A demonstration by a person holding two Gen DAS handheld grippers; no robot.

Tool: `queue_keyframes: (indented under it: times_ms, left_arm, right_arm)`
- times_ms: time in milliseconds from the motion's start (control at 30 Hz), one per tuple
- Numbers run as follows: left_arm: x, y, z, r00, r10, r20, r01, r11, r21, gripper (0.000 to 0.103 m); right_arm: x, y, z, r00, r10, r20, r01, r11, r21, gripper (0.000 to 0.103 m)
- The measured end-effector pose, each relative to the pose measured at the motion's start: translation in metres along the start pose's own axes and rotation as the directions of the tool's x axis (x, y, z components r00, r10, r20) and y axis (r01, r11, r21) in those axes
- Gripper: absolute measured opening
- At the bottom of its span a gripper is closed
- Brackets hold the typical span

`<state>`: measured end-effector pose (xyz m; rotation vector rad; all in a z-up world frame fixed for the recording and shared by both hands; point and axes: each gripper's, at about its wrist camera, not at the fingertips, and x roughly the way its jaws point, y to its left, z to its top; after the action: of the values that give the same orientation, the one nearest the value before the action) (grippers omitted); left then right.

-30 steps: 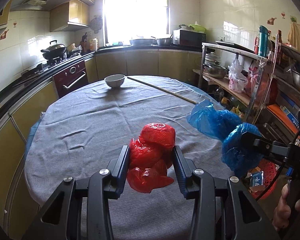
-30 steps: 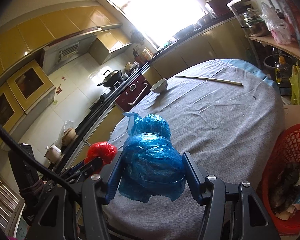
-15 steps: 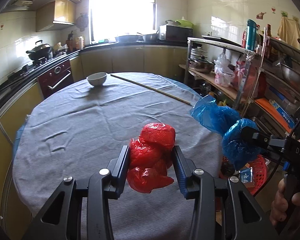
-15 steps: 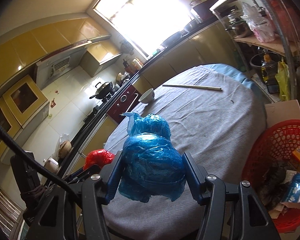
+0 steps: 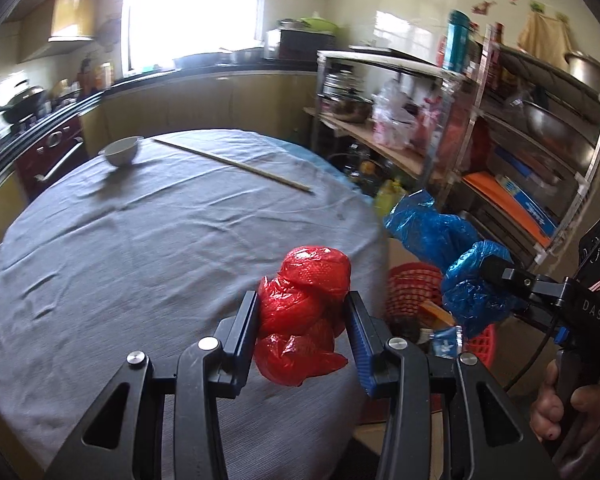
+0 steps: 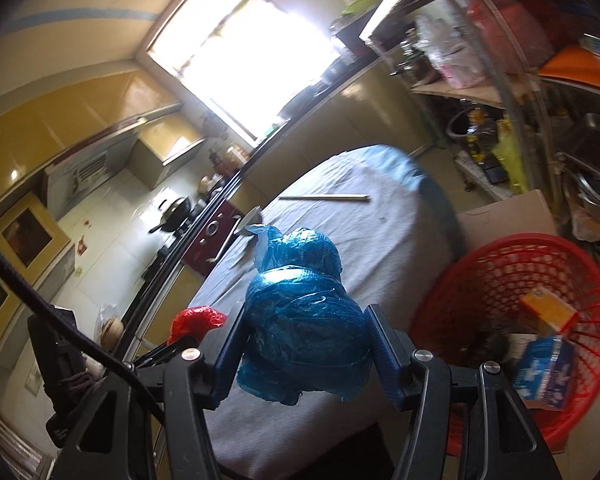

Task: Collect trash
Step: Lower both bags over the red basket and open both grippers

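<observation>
My left gripper (image 5: 302, 316) is shut on a crumpled red plastic bag (image 5: 304, 312), held above the near right edge of the grey-clothed round table (image 5: 140, 248). My right gripper (image 6: 306, 334) is shut on a crumpled blue plastic bag (image 6: 300, 320), also seen from the left wrist as the blue bag (image 5: 460, 264) hanging over the red mesh basket (image 5: 412, 288). In the right wrist view the red basket (image 6: 500, 280) sits on the floor to the right of the table, with boxes and scraps inside. The red bag (image 6: 196, 318) shows at the lower left there.
A white bowl (image 5: 121, 151) and a long wooden stick (image 5: 236, 164) lie at the table's far side. A metal shelf rack (image 5: 500, 128) crowded with pots and bottles stands on the right. A cardboard box (image 6: 512, 212) stands behind the basket. A hand (image 5: 572, 408) grips the right handle.
Both grippers have swung to the right with their bags. The table has slid left in both views and the red basket has come further into sight, larger and nearer.
</observation>
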<state>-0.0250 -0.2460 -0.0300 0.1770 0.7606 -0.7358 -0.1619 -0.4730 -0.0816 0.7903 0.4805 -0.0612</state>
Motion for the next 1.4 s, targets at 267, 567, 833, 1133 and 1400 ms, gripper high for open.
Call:
queue_keyframes:
  times_ms: [267,567,833,1133,1400]
  left_arm:
    - [0.039,-0.054,0.019,0.993,-0.103,-0.055,0.107,0.99,0.086,0.044]
    - [0.08,-0.102,0.03,0.977,-0.166,-0.137,0.184,0.974,0.132,0.044]
    - [0.111,-0.14,0.018,0.96,-0.187,-0.21,0.223,0.961,0.164,0.045]
    - [0.133,-0.142,0.001,0.935,-0.197,-0.294,0.244,0.96,0.134,0.06]
    - [0.093,-0.108,-0.004,0.967,-0.117,-0.226,0.164,0.966,0.198,0.065]
  right_arm:
    - [-0.038,-0.048,0.013,0.993,-0.087,0.076,0.081,0.994,0.078,0.062]
    - [-0.069,-0.089,0.017,0.98,-0.152,0.126,0.131,0.978,0.162,0.062]
    - [-0.079,-0.119,0.011,0.974,-0.189,0.122,0.158,0.96,0.23,0.063]
    - [-0.061,-0.134,0.007,0.974,-0.208,0.093,0.174,0.941,0.289,0.063]
    - [-0.036,-0.119,0.009,0.976,-0.211,0.047,0.19,0.942,0.278,0.069]
